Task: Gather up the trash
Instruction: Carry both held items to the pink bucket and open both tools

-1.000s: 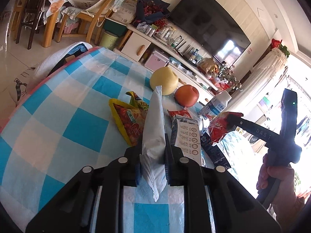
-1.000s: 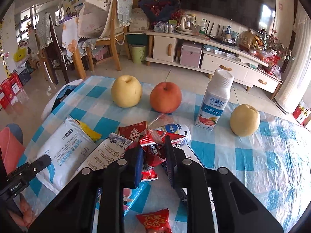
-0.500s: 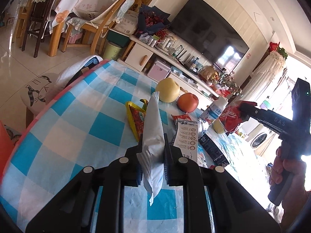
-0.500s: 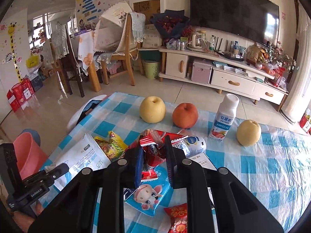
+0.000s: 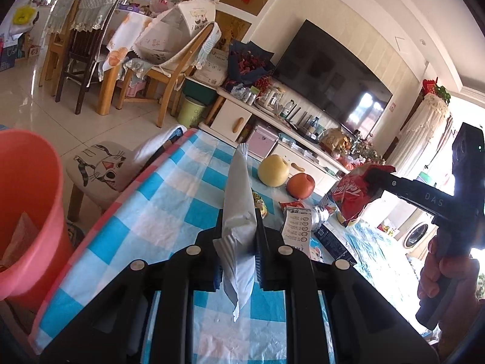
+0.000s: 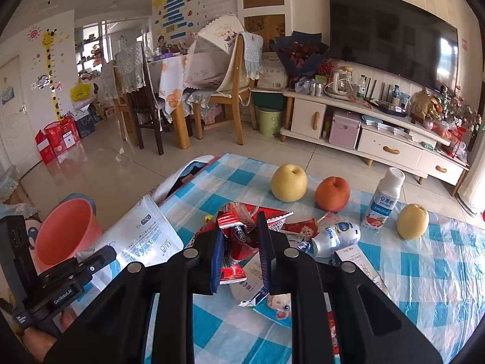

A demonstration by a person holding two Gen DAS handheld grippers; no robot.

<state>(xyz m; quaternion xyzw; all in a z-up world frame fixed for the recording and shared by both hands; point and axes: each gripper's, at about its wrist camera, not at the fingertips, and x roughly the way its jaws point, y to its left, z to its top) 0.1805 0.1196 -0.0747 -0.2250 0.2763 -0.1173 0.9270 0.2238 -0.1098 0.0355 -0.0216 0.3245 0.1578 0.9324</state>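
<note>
My left gripper is shut on a white flat pouch, held edge-on above the table's left edge; the pouch also shows in the right wrist view. My right gripper is shut on a crumpled red snack wrapper, held above the table; the wrapper shows in the left wrist view too. A pink trash bucket stands on the floor left of the table, also in the right wrist view. More wrappers and a tipped small bottle lie on the blue checked tablecloth.
Two yellow pears, a red apple and an upright yogurt bottle stand at the table's far side. A cat-print stool is beside the table. Chairs, a TV cabinet and a green bin stand beyond.
Both grippers have lifted and drawn back to the left with their trash. The pink bucket has come into view at the left in both views.
</note>
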